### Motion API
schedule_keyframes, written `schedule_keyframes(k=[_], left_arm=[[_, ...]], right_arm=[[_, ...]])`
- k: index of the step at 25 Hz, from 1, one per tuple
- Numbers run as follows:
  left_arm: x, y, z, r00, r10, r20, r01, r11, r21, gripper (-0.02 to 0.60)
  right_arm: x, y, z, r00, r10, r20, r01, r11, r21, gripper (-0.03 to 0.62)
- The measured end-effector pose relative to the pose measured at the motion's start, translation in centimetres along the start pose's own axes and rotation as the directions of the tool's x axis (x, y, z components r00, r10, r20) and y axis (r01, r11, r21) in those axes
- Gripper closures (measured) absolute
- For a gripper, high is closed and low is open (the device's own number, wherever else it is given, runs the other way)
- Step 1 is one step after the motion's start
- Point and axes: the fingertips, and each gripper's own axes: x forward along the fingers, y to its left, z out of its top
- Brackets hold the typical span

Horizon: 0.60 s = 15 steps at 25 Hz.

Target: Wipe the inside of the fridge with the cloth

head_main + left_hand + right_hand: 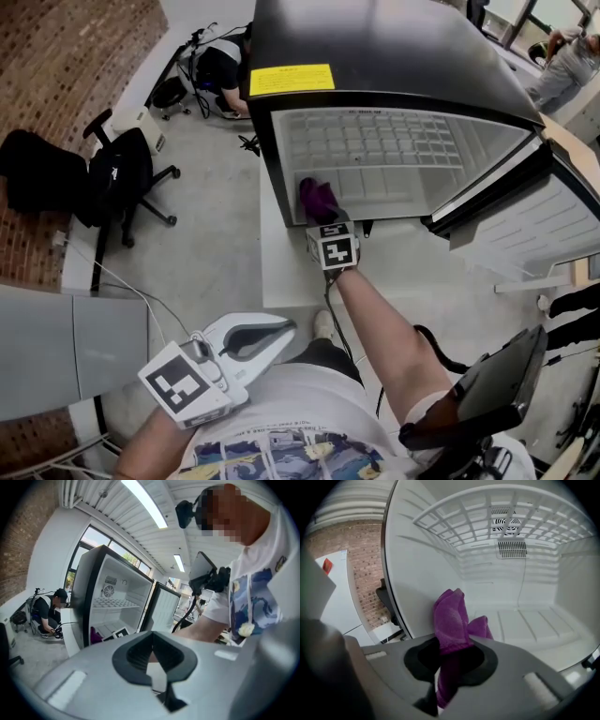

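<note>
While pinched between jaws of the right gripper [451,649], cloth [451,618] inside the fridge [534,620]; left gripper [153,654] closed, empty.

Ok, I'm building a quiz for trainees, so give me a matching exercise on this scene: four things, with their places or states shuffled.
1 purple terry cloth
2 left claw
3 yellow rectangular sticker
4 black swivel office chair

A near the brick wall
B on top of the black fridge
C shut on nothing, outside the fridge
D clamped in the right claw

Pairs: 1-D, 2-C, 3-B, 4-A
</note>
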Motion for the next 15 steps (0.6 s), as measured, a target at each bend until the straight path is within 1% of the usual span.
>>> schedule_keyframes(k=[5, 9, 15], left_arm=[[-1.2, 0.1, -0.1, 1.0, 0.014, 0.004, -0.014, 1.0, -0.006, 0.575], [-2.2, 0.1, -0.3, 1.0, 0.02, 0.008, -0.02, 1.0, -0.01, 0.575], [-3.3, -0.2, -0.7, 1.0, 0.001, 0.004, -0.001, 1.0, 0.0, 0.575]], right_arm=[[0.4, 1.5, -0.3, 1.0, 0.03, 0.002, -0.03, 0.999, 0.043, 0.54], [0.4, 1.8, -0.5, 0.999, 0.045, 0.015, -0.047, 0.989, 0.141, 0.542], [-0.3, 2.0, -1.0, 0.998, 0.052, 0.031, -0.059, 0.957, 0.285, 0.542]])
